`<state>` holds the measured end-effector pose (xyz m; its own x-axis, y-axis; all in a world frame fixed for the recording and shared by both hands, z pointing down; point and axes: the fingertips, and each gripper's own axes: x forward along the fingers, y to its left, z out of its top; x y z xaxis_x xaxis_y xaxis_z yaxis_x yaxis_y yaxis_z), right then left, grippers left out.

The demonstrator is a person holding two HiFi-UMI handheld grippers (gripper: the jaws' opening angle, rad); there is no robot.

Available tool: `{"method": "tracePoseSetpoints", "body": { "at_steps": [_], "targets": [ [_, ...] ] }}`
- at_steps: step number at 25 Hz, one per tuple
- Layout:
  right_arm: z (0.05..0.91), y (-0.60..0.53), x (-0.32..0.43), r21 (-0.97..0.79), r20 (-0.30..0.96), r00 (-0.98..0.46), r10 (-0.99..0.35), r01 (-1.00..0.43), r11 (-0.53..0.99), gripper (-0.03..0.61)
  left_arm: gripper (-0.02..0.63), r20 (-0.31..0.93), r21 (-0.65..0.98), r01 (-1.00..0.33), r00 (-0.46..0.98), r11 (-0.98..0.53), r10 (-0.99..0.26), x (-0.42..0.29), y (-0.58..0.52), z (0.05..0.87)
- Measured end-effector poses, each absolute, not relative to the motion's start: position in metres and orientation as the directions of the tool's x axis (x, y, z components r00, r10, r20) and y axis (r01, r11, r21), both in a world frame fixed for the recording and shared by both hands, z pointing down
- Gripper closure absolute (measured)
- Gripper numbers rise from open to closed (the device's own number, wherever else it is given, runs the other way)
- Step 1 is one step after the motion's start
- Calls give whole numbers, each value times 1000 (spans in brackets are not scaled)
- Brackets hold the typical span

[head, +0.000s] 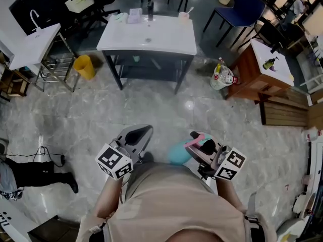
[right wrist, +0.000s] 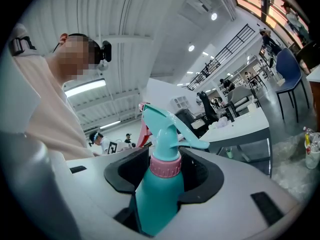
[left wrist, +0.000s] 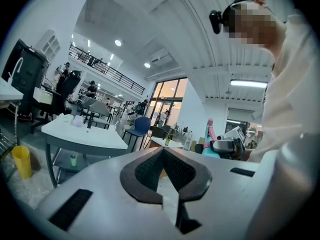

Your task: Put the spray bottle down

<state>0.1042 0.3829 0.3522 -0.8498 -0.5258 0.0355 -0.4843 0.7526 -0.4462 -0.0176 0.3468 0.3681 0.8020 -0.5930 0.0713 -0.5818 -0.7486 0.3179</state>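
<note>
Beige shirt [head: 176, 210] is filling the bottom of the head view. Left gripper [head: 137, 134] is hanging over the marble floor [head: 212, 110], jaws pressed together, nothing in them. Right gripper [head: 198, 141] is clamping the teal spray bottle [right wrist: 157, 194] below its pink collar, so it's up in the air.

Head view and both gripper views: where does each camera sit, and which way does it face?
Head view: on the person's head, looking steeply down at the floor and white table; torso, left gripper and right gripper show.
Left gripper view: on the left gripper, looking along its shut jaws towards the table; a sleeve shows at right.
Right gripper view: on the right gripper, looking past the spray bottle it holds; torso at left.
Shared: all three see table and bottle.
</note>
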Motion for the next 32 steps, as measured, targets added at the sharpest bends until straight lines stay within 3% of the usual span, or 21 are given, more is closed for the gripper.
{"method": "tracePoseSetpoints", "body": {
  "at_steps": [14,32],
  "targets": [
    [350,349,56,-395,70,-814,-576,-553,733,387,606,59,320,-583,799,-747,-598,-84,331,380],
    [350,302,39,-354,56,-854,-517,-502,789,387,606,84,307,-667,730,-679,-679,-104,308,383]
  ]
}}
